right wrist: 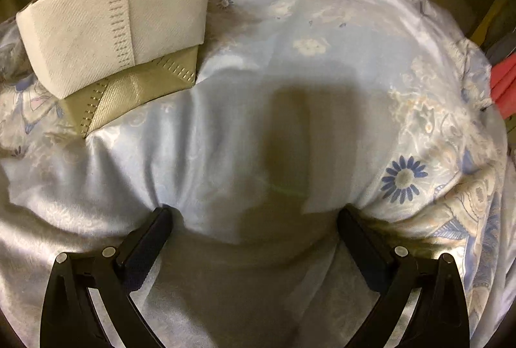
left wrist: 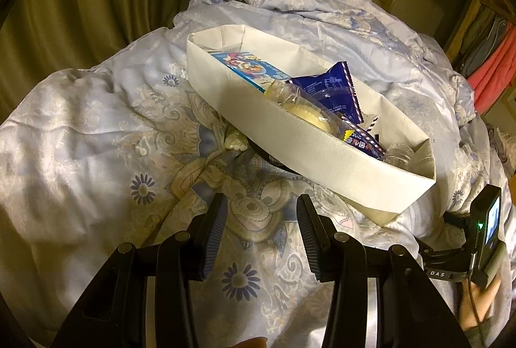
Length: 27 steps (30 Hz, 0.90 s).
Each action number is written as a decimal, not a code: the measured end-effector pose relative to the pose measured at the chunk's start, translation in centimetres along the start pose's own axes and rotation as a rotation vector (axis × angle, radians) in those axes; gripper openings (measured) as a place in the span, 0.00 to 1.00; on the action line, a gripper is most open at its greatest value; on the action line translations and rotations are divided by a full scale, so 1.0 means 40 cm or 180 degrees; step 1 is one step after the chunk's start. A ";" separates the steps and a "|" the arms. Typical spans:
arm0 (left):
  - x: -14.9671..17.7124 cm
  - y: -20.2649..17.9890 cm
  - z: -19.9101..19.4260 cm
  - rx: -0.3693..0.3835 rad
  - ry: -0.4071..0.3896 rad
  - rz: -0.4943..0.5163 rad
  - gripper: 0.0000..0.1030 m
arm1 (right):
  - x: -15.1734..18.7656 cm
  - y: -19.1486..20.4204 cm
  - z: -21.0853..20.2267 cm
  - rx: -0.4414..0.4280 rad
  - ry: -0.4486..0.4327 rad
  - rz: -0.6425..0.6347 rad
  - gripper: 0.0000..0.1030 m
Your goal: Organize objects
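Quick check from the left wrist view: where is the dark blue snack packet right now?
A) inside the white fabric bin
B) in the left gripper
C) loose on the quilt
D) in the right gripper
A: the dark blue snack packet stands inside the white fabric bin, above its rim; both grippers are empty.

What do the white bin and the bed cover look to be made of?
White bin: likely soft woven or non-woven fabric, matte; fine ribbed texture, stitched seams, folded-over rim. Bed cover: probably smooth cotton or polyester with a slight sheen; printed flowers, soft wrinkles.

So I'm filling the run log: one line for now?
left gripper: open, empty | right gripper: open, empty | white bag: on quilt, holding snacks
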<state>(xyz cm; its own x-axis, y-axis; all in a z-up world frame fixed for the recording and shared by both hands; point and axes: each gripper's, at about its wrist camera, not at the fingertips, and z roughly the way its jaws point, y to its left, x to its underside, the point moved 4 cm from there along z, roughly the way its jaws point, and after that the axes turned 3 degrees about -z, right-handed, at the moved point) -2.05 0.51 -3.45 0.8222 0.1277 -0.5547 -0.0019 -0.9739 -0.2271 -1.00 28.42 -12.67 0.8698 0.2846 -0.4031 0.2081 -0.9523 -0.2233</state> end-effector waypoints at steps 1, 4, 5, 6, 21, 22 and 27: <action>0.000 0.001 0.000 0.0001 -0.0001 0.0001 0.43 | 0.001 0.003 -0.004 0.0052 -0.0028 0.0001 1.00; 0.001 0.001 0.000 -0.0001 0.0002 -0.0001 0.43 | 0.002 0.013 0.015 0.0071 0.0035 -0.0049 1.00; 0.001 0.001 0.000 -0.0001 0.0007 0.0000 0.43 | 0.001 0.019 0.020 0.0055 0.0042 -0.0042 1.00; 0.001 0.001 0.000 -0.0002 0.0011 0.0001 0.43 | -0.001 0.019 0.016 0.0043 0.0045 -0.0041 1.00; -0.007 0.002 -0.020 0.0129 -0.0136 -0.0049 0.43 | -0.004 0.040 0.045 0.0239 0.0071 -0.0218 1.00; -0.008 0.002 -0.023 0.0141 -0.0153 -0.0059 0.43 | -0.006 0.037 0.046 0.0236 0.0074 -0.0219 1.00; -0.011 -0.003 -0.030 0.0158 -0.0211 -0.0036 0.43 | -0.025 0.002 0.055 0.0235 0.0079 -0.0221 1.00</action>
<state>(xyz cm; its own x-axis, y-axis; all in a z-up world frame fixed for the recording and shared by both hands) -1.73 0.34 -2.24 0.7828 0.1526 -0.6033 -0.0222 -0.9620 -0.2721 -2.85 28.32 -14.24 0.8654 0.3460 -0.3624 0.2356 -0.9193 -0.3151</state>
